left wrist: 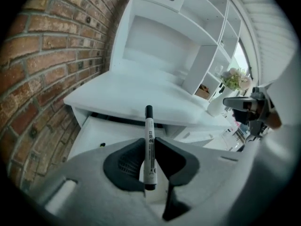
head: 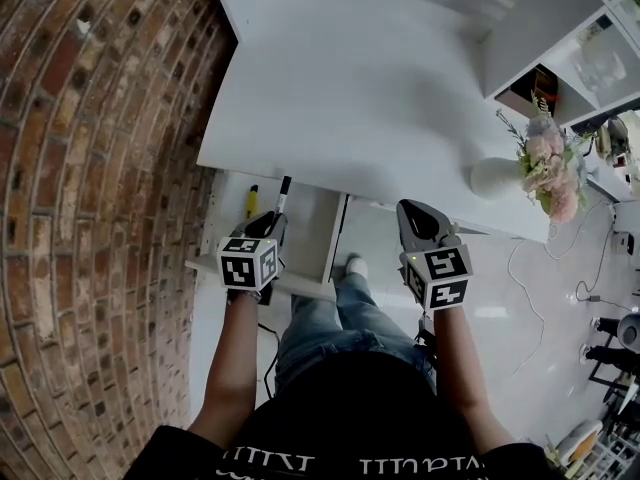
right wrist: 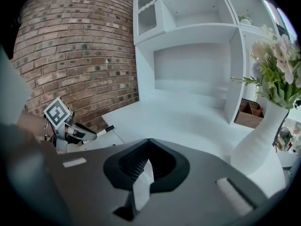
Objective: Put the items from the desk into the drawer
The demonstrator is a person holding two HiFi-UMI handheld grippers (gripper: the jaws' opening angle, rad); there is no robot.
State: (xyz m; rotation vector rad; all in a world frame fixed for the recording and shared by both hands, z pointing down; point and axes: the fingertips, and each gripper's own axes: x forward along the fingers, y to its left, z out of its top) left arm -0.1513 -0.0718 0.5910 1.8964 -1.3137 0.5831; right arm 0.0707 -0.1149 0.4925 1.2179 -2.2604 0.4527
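**One marker, held lengthwise over the open drawer**

One gripper carries the load. The left gripper (left wrist: 150, 141) has its dark jaws pinched on a white marker pen with black ends (left wrist: 149, 126), gripping it by the lower half of the barrel. The pen's long axis runs along the line the gripper points, with the capped end leading forward and out past the jaw tips. In the head view the same gripper (head: 268, 224) hangs tilted downward over the white pull-out drawer (head: 312, 236), which stands open below the front edge of the white desk top (head: 350, 98). The pen (head: 282, 196) lies roughly parallel to the drawer's side walls, and its leading end reaches towards the desk edge. A slim yellow item with a dark end (head: 251, 201) already lies on the drawer floor, just to the left of the pen's tip.

The right gripper (right wrist: 148, 145) has its jaws pressed together with nothing between them. In the head view it (head: 410, 211) sits to the right of the drawer's right wall, clear of the opening. A white vase of pink flowers (head: 500, 178) stands on the desk beyond it.

By judgement, the left hand is the nearer one and the drawer lies directly beneath its load. The coming move therefore turns on lowering the pen along its present heading, so that the tip clears the desk edge before the jaws let go.
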